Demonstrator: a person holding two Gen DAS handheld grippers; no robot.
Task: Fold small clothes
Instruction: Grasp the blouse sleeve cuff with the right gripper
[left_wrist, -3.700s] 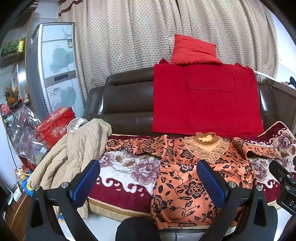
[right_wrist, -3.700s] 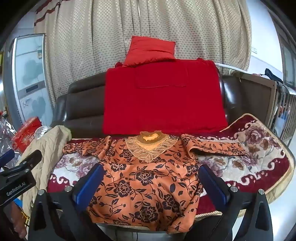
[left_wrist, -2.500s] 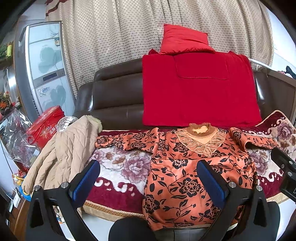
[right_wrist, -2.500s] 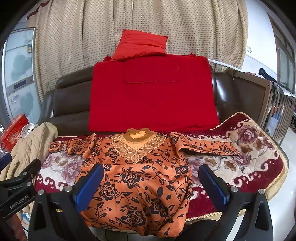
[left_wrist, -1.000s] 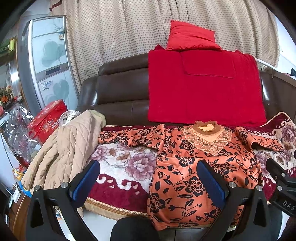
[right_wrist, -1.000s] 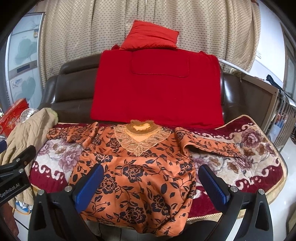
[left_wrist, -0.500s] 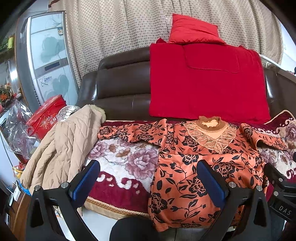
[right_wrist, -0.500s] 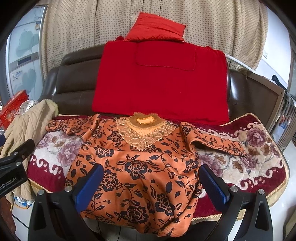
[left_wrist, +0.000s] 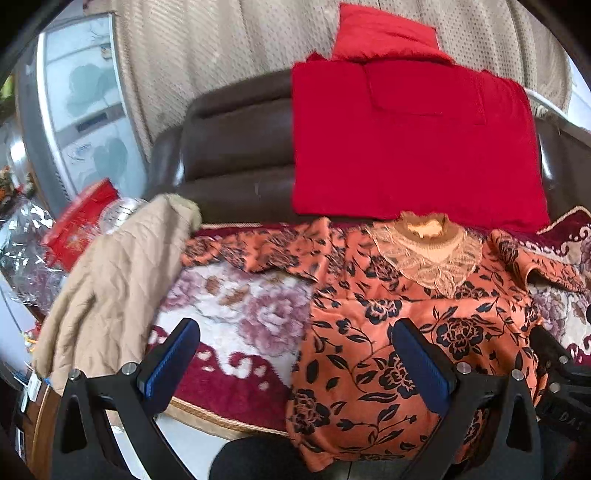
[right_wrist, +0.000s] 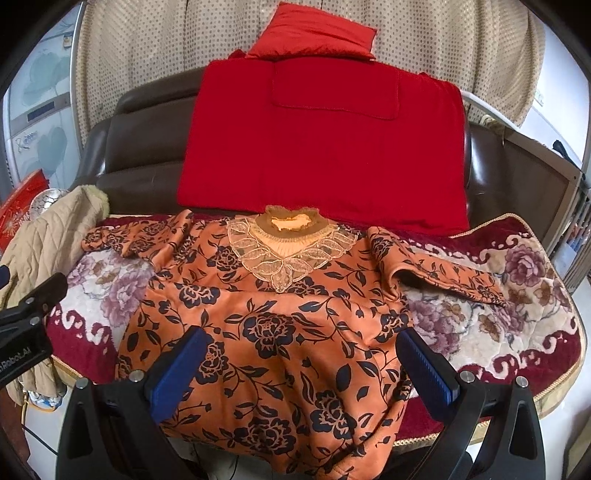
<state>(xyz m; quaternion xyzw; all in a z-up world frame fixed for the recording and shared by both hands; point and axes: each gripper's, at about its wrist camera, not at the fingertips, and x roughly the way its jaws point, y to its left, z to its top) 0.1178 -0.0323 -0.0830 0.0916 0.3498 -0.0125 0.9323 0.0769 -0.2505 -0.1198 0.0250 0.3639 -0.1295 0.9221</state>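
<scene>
An orange top with black flowers and a lace collar (right_wrist: 280, 317) (left_wrist: 413, 317) lies spread face up on the floral sofa cover (right_wrist: 517, 325), both sleeves out to the sides and its hem hanging over the front edge. My left gripper (left_wrist: 295, 360) is open, hovering above the cover near the top's left side, holding nothing. My right gripper (right_wrist: 301, 363) is open too, above the top's lower body, its blue pads (right_wrist: 424, 363) wide apart and empty. The left gripper's body (right_wrist: 26, 336) shows at the left edge of the right wrist view.
A beige quilted jacket (left_wrist: 114, 280) is draped over the sofa's left arm. A red blanket (right_wrist: 325, 147) and red cushion (right_wrist: 314, 33) rest on the brown sofa back. A red box (left_wrist: 81, 221) and plastic wrap sit at far left; a fridge and curtain stand behind.
Both grippers have moved closer to the sofa and the top, which now fills more of each view. Both stay open and empty. The top has not moved.
</scene>
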